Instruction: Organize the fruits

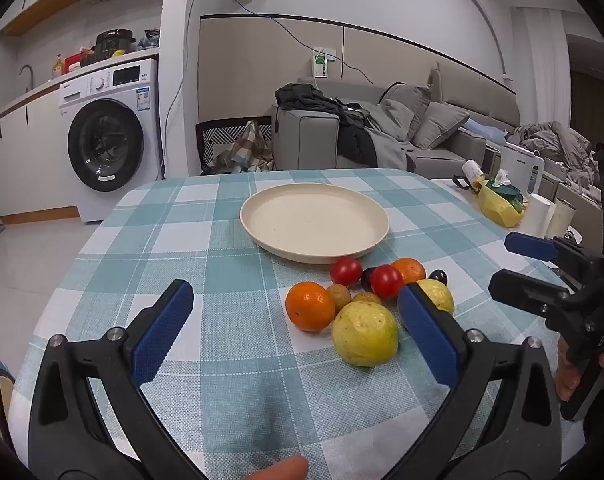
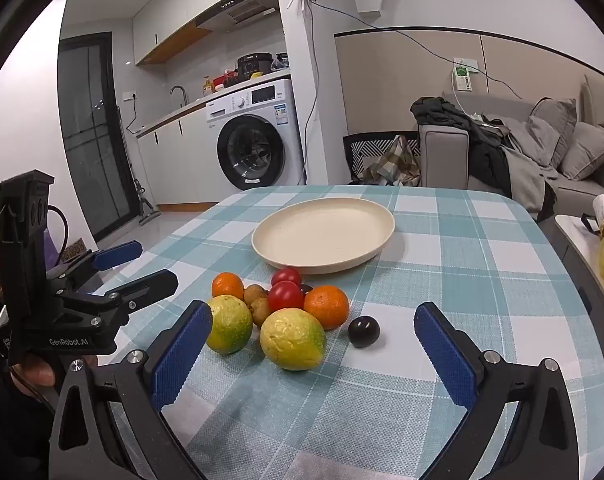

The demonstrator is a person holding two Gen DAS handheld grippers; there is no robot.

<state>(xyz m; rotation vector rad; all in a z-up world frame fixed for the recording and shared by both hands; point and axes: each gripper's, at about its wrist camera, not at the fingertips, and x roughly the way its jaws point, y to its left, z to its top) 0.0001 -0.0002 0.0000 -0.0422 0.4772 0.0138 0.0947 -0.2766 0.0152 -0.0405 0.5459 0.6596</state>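
Observation:
A cream plate (image 1: 313,220) (image 2: 323,234) sits empty in the middle of the checked tablecloth (image 1: 230,380). Just in front of it lies a cluster of fruit: two yellow-green citrus (image 1: 365,333) (image 2: 293,338), two oranges (image 1: 309,306) (image 2: 326,306), two red tomatoes (image 1: 386,281) (image 2: 286,295) and small brown fruits (image 1: 338,296). A dark round fruit (image 2: 363,331) lies a little apart on the right. My left gripper (image 1: 294,288) (image 2: 158,262) is open, short of the cluster on its left. My right gripper (image 2: 313,309) (image 1: 505,264) is open too, just short of the fruit, holding nothing.
A side table (image 1: 457,184) with a yellow bag (image 1: 499,206) and a white kettle (image 1: 521,170) stands to the right of the table. Beyond the far edge are a grey sofa (image 2: 445,152) and a washing machine (image 1: 110,140). The table's left edge drops to the floor.

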